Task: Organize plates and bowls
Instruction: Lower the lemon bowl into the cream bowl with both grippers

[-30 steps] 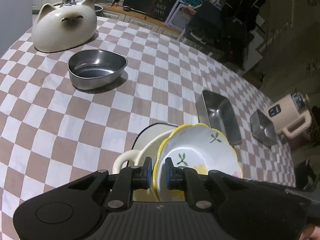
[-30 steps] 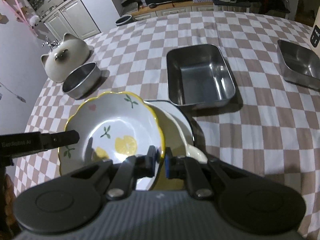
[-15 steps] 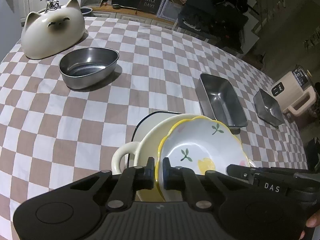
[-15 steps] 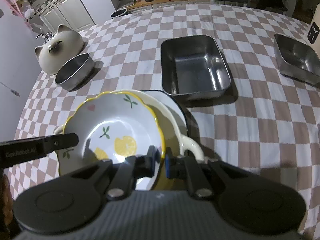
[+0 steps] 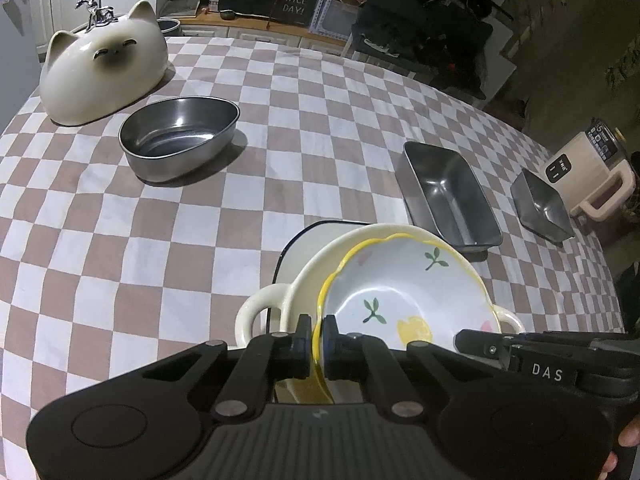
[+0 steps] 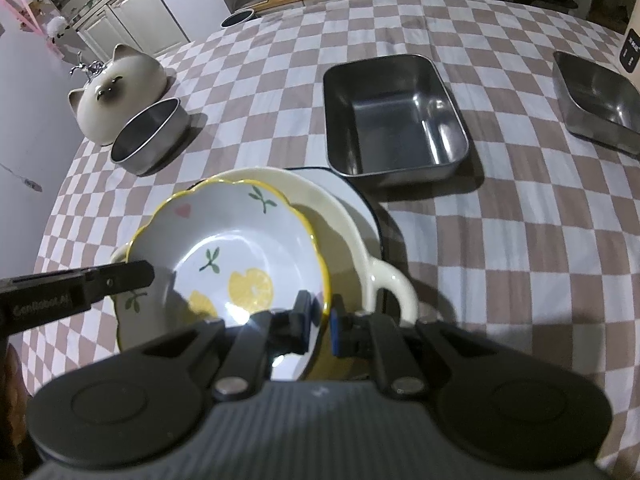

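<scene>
- Lemon-print bowl (image 5: pixel 404 304) with scalloped yellow rim sits tilted inside the cream two-handled dish (image 5: pixel 304 280), which rests on a white dark-rimmed plate (image 5: pixel 296 252) on the checkered bench (image 5: pixel 120 240).
- Left claw (image 5: pixel 317 344): jaws nearly closed, pads pinching the bowl's yellow rim on its left edge — one pad inside, one outside.
- Right claw (image 6: pixel 320 320): jaws narrow, straddling the opposite rim; inner pad is on the bowl wall, whether the outer blue pad touches I can't tell.
- Each claw's finger shows in the other's view at the bowl's far side.
- Beyond the stack: rectangular steel tray (image 6: pixel 394 114) just behind, a second steel tray (image 6: pixel 596 96) further right.
- Left side: oval steel bowl (image 5: pixel 178 142) — beside it a cat-shaped ceramic cover (image 5: pixel 104 76).
- Beige appliance (image 5: pixel 588 172) off the bench's right edge.
</scene>
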`<control>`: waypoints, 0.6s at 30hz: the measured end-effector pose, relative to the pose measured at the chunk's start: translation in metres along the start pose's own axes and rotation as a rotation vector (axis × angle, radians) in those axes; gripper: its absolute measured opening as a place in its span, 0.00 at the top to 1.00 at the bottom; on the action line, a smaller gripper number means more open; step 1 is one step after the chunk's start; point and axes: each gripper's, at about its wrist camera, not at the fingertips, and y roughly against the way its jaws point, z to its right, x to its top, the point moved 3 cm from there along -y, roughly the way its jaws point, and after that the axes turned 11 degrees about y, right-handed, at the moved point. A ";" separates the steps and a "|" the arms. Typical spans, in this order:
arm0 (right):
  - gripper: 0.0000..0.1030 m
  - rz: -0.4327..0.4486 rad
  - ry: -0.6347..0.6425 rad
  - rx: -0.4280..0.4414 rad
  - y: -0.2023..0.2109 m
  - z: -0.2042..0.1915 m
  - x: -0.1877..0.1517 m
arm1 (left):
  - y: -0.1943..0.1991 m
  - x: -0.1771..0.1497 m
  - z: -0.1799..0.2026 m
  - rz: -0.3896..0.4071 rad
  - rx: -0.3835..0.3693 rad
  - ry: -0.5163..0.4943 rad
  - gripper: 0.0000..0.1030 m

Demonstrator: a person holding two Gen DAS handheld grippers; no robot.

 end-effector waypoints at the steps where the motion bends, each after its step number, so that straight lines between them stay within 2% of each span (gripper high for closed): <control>1: 0.88 -0.001 0.001 0.000 -0.001 0.000 0.000 | 0.000 0.000 0.000 -0.001 0.002 -0.003 0.95; 18: 0.88 -0.018 0.002 -0.013 -0.005 -0.001 0.001 | -0.007 -0.002 0.001 -0.015 0.023 -0.018 0.95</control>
